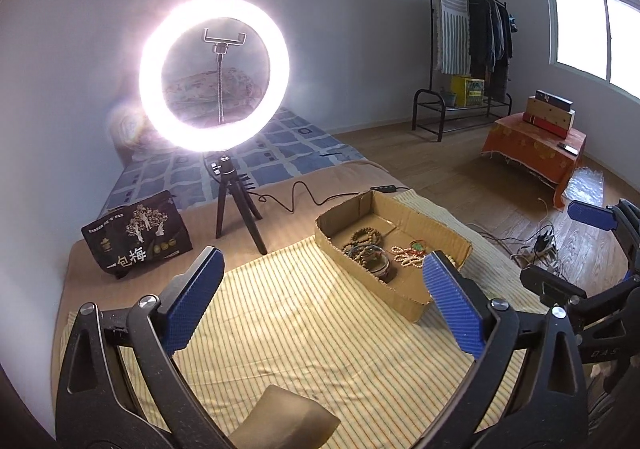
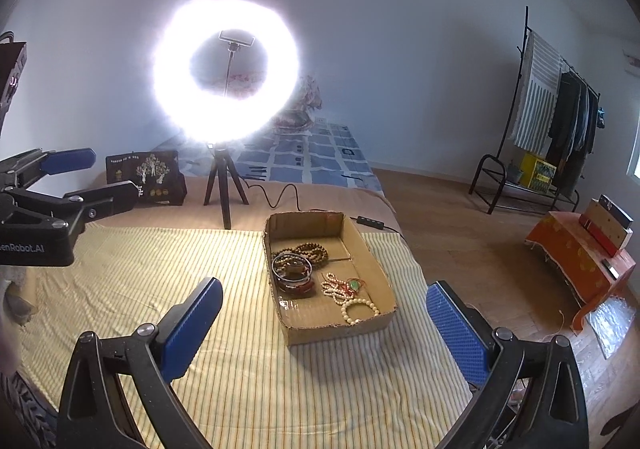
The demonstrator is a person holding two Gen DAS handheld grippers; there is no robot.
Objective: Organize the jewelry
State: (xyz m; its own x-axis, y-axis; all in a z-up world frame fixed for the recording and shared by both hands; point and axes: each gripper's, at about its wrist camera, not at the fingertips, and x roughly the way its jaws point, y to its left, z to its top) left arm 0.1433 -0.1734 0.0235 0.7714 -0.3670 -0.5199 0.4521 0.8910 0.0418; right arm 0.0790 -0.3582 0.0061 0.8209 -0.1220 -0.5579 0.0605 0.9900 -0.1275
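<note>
Jewelry (image 2: 320, 273) piled in cardboard tray (image 2: 374, 261) | nothing left on cloth (image 2: 160, 281), seemingly | left gripper (image 1: 324, 299), right gripper (image 2: 324, 323) spread wide, nothing held

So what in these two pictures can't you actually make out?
- Ring light, both views: glare washes out its surface and the bedding behind it.
- Jewelry in the cardboard tray, left wrist view: the near beads sit behind a pad of the left gripper.
- Black bag, both views: small print is unreadable.
- Clothes rack: garments too small to identify.
</note>
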